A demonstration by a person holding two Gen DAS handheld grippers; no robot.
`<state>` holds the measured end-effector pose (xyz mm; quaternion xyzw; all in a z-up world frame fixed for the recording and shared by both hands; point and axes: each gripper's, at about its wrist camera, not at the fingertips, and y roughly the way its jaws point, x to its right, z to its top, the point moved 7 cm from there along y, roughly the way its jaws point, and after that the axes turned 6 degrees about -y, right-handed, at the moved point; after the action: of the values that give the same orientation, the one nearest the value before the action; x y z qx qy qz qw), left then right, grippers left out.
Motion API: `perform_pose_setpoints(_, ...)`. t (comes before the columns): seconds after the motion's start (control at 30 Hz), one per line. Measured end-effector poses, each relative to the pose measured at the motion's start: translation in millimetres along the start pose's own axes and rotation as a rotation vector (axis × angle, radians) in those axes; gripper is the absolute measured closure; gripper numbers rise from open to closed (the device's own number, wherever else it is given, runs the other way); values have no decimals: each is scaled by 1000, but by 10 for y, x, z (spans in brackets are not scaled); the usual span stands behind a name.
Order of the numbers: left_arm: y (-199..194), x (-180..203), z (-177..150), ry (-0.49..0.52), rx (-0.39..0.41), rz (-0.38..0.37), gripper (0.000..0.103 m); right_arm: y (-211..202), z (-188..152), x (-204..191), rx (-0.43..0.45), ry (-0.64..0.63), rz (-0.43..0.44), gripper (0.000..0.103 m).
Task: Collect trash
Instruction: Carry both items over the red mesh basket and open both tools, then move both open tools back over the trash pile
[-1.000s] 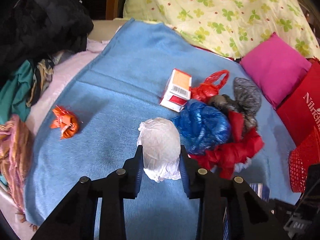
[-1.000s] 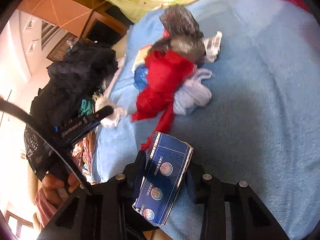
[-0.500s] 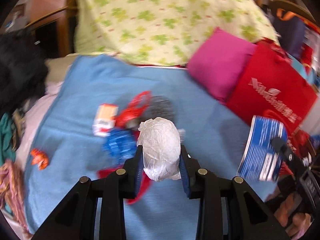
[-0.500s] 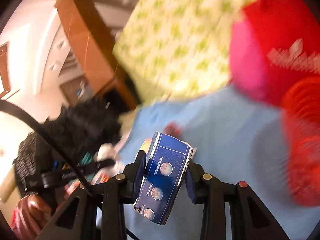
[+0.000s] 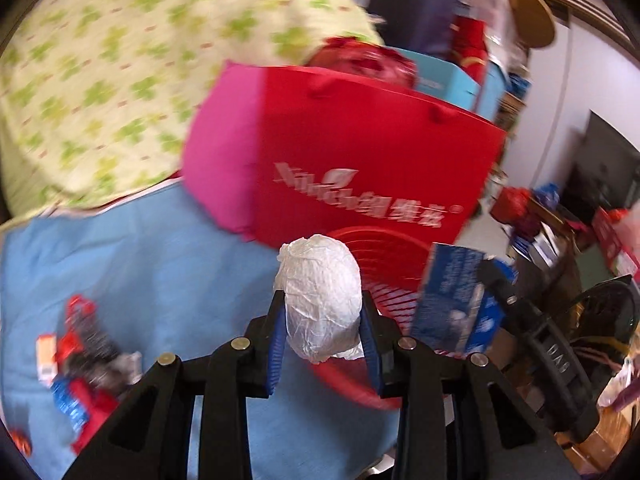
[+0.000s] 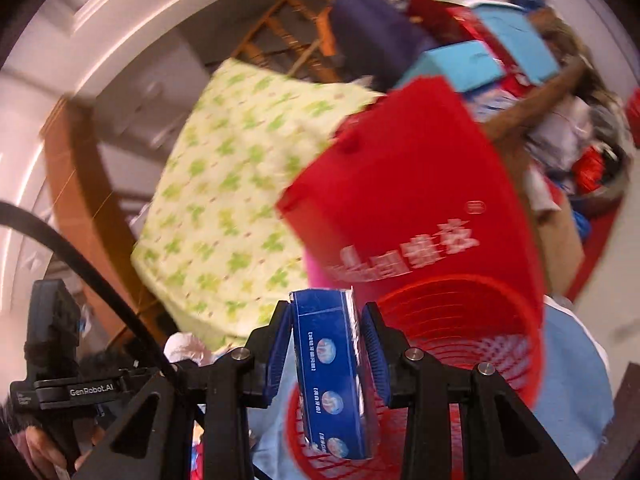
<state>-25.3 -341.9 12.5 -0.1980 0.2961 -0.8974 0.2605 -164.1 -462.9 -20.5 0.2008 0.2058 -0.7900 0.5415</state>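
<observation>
My left tongs (image 5: pixel 322 322) grip a crumpled white wad (image 5: pixel 320 300); my right tongs (image 6: pixel 325 336) grip a blue carton (image 6: pixel 332 376). Both are held at the red mesh basket (image 6: pixel 460 332) on the blue blanket (image 5: pixel 140 272).

Bedding and clutter
A blue blanket (image 5: pixel 140 280) lies below a green-patterned quilt (image 5: pixel 120 80); a pink cushion (image 5: pixel 224 152) leans behind a red bag (image 5: pixel 360 152) with white lettering.
</observation>
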Motion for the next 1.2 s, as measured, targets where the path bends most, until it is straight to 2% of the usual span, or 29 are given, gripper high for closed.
perform_pose_setpoints(0.07,147,158,8,14,-17,-18,64,-25,36,169,-3,37,-26,64)
perform_pose_setpoints(0.13,316,272,-7,26,-41,-17,49,-30,40,291,-14,70,-37,62)
perform_pose_setpoints(0.17,382,314,-27,35,-49,-4,38,-25,28,333,-21,87,-48,62)
perform_pose_setpoints(0.2,428,341,-50,44,-50,17,35,-6,6,374,-28,106,-56,53)
perform_pose_setpoints(0.23,439,373,-69,52,-51,31,35,24,10,419,-37,129,-57,31)
perform_pose_setpoints(0.27,466,386,-88,63,-57,47,35,18,-23,510,-44,144,-58,22)
perform_pose_setpoints(0.3,471,384,-113,74,-59,66,35,22,-19,543,-47,167,-63,19)
perform_pose_setpoints(0.5,287,153,-165,86,-33,213,34,-63,-4,387,-12,106,-15,19)
perform_pose_setpoints(0.6,18,-45,-182,96,10,334,32,-93,9,211,14,62,19,19)
perform_pose_setpoints(0.77,-411,-411,-265,78,54,492,31,-108,-44,-152,35,1,101,19)
perform_pose_setpoints(0.9,-824,-799,-418,68,82,631,31,-74,-156,-560,35,-84,165,19)
perform_pose_setpoints(1.03,-1124,-1083,-556,31,93,720,31,-7,-302,-913,19,-148,223,19)
perform_pose_setpoints(1.2,-1444,-1418,-744,-29,97,781,30,212,-608,-1318,-60,-210,271,19)
